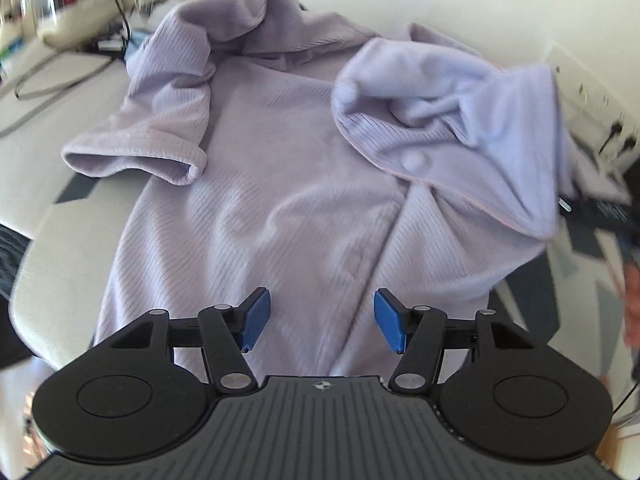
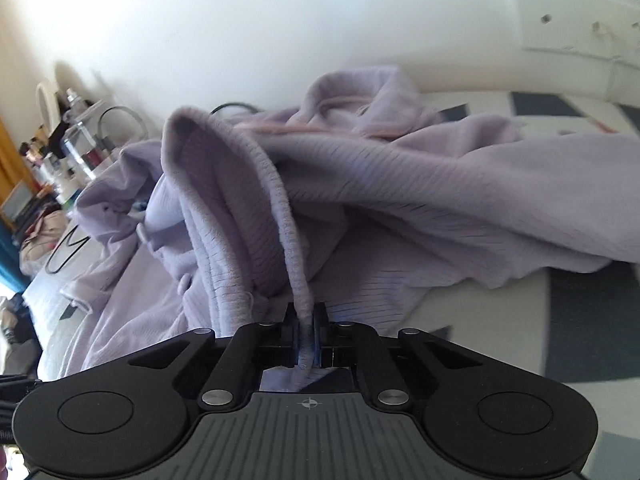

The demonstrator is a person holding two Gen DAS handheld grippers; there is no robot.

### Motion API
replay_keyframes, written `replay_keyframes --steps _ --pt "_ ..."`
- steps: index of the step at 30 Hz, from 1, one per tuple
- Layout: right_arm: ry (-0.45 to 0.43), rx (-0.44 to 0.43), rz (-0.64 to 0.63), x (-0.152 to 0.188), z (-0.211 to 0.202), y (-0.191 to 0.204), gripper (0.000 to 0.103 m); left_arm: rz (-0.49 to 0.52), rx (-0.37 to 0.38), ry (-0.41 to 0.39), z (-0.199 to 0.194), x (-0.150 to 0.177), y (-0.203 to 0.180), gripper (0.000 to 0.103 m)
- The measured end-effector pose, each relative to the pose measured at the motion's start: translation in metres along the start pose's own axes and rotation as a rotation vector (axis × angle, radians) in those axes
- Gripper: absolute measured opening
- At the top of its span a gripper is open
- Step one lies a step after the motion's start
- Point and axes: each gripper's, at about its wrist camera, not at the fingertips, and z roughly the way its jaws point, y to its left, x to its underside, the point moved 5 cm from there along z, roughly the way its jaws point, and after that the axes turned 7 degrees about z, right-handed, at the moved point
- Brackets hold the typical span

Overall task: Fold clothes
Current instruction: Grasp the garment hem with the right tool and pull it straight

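the lilac shirt [image 1: 280, 184] sprawls on the bed [image 1: 48, 136], its sleeve hem [image 2: 298, 280] pinched in the right gripper [image 2: 306, 332], the left gripper [image 1: 322, 320] released above the body; that thin bite could slip if tugged.

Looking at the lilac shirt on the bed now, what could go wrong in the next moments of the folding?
1. The right claw is shut only on the thin hem of a sleeve cuff; a pull might make it slip out.
2. The left claw is open above the lilac shirt and holds nothing, so the body may drag and bunch when the sleeve is pulled.
3. A grey cable lies near the other sleeve; cloth could snag it.
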Motion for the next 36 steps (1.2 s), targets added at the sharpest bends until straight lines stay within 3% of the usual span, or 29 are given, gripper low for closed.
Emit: replay_keyframes --steps 8,14,18,24,32,36 --pt "-0.139 0.299 0.078 0.026 -0.149 -0.067 0.005 0.023 0.077 0.038 0.032 -0.02 0.01 0.059" --pt "-0.093 0.505 0.178 0.094 -0.229 -0.091 0.004 0.045 0.121 0.043 0.04 -0.023 0.002 0.062" --pt "0.005 0.537 0.237 0.151 -0.239 -0.082 0.003 0.069 0.134 0.044 0.043 -0.024 0.004 0.063" --pt "0.121 0.52 0.332 0.214 -0.217 -0.061 0.003 0.125 0.144 0.042 0.041 -0.022 0.006 0.063" --pt "0.107 0.555 0.373 0.234 -0.207 -0.055 0.006 0.115 0.165 0.047 0.035 -0.02 0.01 0.063" --pt "0.092 0.551 0.36 0.224 -0.212 -0.056 0.026 0.137 0.196 0.044 0.022 -0.014 0.007 0.063"
